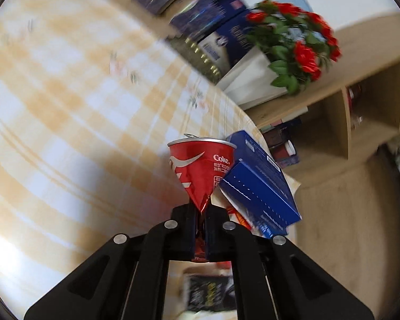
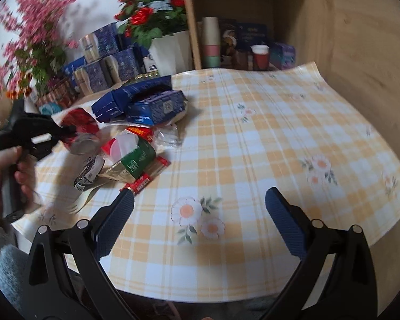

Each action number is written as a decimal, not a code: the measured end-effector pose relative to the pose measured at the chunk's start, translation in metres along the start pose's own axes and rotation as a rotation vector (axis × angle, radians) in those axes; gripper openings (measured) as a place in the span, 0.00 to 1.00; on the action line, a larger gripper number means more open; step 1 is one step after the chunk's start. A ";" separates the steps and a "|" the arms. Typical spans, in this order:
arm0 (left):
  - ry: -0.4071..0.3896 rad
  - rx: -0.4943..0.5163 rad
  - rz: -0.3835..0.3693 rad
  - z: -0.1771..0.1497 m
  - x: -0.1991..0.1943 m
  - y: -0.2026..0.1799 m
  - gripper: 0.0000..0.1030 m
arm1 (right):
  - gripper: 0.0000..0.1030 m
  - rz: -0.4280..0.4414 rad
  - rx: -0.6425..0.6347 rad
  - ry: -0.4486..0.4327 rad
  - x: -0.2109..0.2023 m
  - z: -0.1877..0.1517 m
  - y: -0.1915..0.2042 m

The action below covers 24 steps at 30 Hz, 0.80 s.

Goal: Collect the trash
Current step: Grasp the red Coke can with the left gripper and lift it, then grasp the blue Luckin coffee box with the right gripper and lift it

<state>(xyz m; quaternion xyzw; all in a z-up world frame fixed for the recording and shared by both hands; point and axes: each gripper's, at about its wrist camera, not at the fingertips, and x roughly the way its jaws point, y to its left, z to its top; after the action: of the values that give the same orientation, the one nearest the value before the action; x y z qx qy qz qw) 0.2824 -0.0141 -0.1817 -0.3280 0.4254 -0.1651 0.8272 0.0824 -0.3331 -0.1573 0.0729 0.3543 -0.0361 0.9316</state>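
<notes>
One crushed red Coke can (image 1: 200,170), thin metal pinched to a cone, is sitting squeezed between the pads of the left gripper (image 1: 200,222), which is pinching its flattened end. Just right of it are lying two glossy blue cardboard boxes (image 1: 258,184). The right gripper (image 2: 198,226) is hovering spread wide, holding nothing, over the checked floral bench (image 2: 253,138), with the trash pile (image 2: 136,149) ahead to its left.
</notes>
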 end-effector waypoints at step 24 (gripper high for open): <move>-0.101 0.264 0.230 -0.033 -0.118 0.059 0.04 | 0.93 -0.138 -0.906 0.215 0.159 0.122 0.210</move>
<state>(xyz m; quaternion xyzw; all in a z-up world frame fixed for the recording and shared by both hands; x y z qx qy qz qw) 0.1865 0.0809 -0.1662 -0.1739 0.3926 -0.1071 0.8968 0.3058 -0.1476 -0.1494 -0.3616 0.4329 0.0680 0.8229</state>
